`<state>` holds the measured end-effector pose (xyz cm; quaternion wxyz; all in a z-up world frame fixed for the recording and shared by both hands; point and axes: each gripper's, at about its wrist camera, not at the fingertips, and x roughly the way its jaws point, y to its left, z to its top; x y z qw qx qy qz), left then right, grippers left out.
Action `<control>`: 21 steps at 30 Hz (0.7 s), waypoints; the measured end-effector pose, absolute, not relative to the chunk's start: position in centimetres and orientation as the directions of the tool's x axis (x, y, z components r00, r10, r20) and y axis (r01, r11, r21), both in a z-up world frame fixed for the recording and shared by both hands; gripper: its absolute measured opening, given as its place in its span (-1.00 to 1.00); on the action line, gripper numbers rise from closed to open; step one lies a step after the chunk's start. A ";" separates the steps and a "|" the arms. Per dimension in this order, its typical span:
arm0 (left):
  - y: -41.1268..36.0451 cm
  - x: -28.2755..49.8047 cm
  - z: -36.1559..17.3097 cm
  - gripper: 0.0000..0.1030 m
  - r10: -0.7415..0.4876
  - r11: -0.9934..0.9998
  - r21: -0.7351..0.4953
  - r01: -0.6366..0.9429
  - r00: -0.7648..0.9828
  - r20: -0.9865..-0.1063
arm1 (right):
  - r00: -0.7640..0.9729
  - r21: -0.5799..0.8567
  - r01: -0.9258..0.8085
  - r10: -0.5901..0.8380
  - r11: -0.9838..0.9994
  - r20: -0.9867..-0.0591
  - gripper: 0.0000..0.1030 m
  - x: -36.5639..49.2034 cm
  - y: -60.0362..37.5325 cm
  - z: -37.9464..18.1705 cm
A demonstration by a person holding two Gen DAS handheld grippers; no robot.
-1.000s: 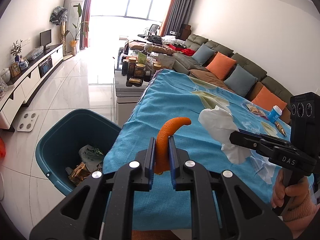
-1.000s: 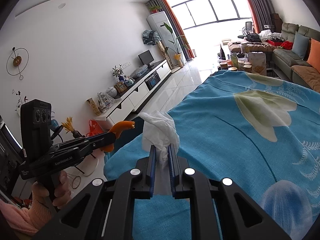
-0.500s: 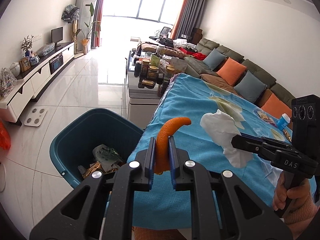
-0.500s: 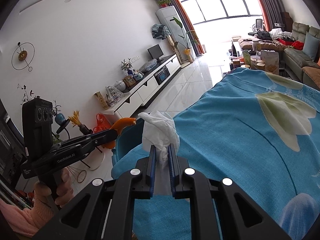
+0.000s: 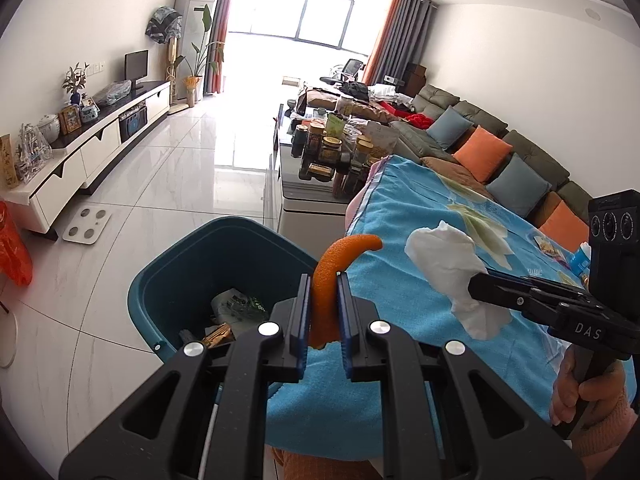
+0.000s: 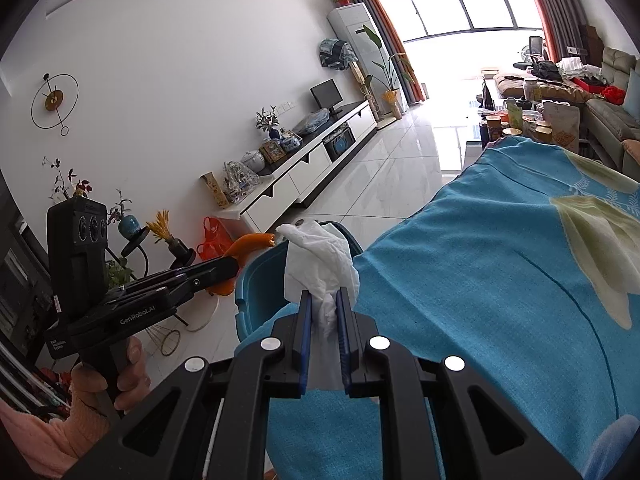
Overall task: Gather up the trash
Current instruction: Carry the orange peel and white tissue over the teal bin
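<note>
- Surface (image 5: 408,292) under a blue flowered cloth sits to your right, its near corner just beside the bin.
- Teal bin (image 5: 188,268) on the floor, wrappers inside.
- Your right claw (image 6: 323,312) is clamped on a crumpled white tissue (image 6: 316,256), held over the surface edge near the bin.
- Your left claw (image 5: 323,300) is clamped on a curved orange peel (image 5: 332,268) by the bin rim.

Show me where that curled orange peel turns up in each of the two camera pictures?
Left wrist view: the orange peel stands at centre, pinched between this camera's own jaws, in front of the bin.
Right wrist view: the orange peel is at left of centre, sticking out of the other gripper's tip.
Shared landmark: the teal trash bin beside the blue-clothed table.
</note>
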<state>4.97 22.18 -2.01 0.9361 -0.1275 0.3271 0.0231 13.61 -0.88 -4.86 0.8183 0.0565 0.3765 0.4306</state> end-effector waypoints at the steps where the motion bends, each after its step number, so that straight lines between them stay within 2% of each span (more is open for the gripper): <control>1: 22.3 4.9 -2.0 -0.75 -0.038 0.966 -0.224 -0.130 0.785 -0.618 | 0.343 0.416 -0.665 0.749 0.620 -0.568 -0.79 13.7 -0.7 -4.9; 21: 24.5 4.8 -2.7 -0.75 0.013 0.955 -0.223 -0.198 0.775 -0.632 | 0.278 0.437 -0.686 0.764 0.582 -0.582 -0.79 15.0 3.0 -5.1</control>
